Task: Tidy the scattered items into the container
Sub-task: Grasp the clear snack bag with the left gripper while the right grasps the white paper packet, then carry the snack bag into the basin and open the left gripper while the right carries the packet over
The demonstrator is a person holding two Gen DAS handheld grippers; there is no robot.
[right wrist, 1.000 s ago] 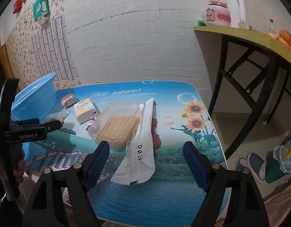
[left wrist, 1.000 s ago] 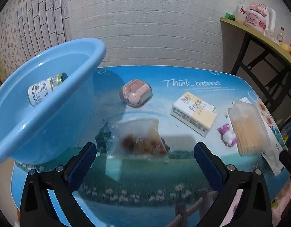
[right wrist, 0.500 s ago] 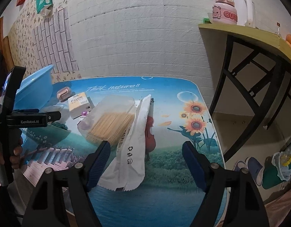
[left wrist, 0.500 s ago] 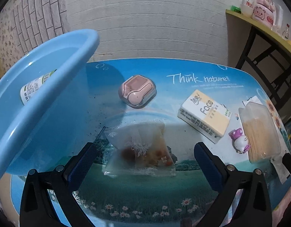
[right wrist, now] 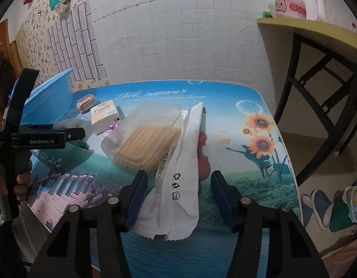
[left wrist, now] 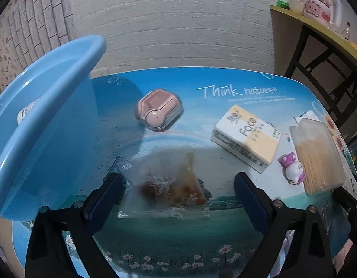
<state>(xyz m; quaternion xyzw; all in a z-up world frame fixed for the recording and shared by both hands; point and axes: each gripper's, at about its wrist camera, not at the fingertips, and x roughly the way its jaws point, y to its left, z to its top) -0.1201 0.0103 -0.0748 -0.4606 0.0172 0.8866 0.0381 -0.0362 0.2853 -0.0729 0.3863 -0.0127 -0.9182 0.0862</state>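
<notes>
A clear snack bag [left wrist: 162, 185] lies flat on the printed table [left wrist: 201, 78], between the fingers of my left gripper [left wrist: 178, 177]. Those jaws are closing, and neither pad presses the bag. At the left stands the blue basin [left wrist: 43, 115] with a bottle [left wrist: 27, 113] inside. A white wrapper [right wrist: 180, 185] lies between the fingers of my right gripper [right wrist: 178, 176]. Its jaws are closing too: the left pad is at the wrapper's edge, the right pad stands apart. The wrapper's far end rests against a clear toothpick box [right wrist: 146, 136].
A pink earbud case [left wrist: 158, 110], a tissue pack [left wrist: 245, 136], a small purple-and-white figurine [left wrist: 293, 169] and the toothpick box [left wrist: 317, 155] lie scattered on the table. A yellow shelf on a black frame [right wrist: 317, 37] stands to the right. Slippers [right wrist: 317, 206] lie on the floor.
Both grippers have come lower and closer to the table. The right jaws have narrowed clearly around the wrapper. The left jaws have narrowed a little around the snack bag.
</notes>
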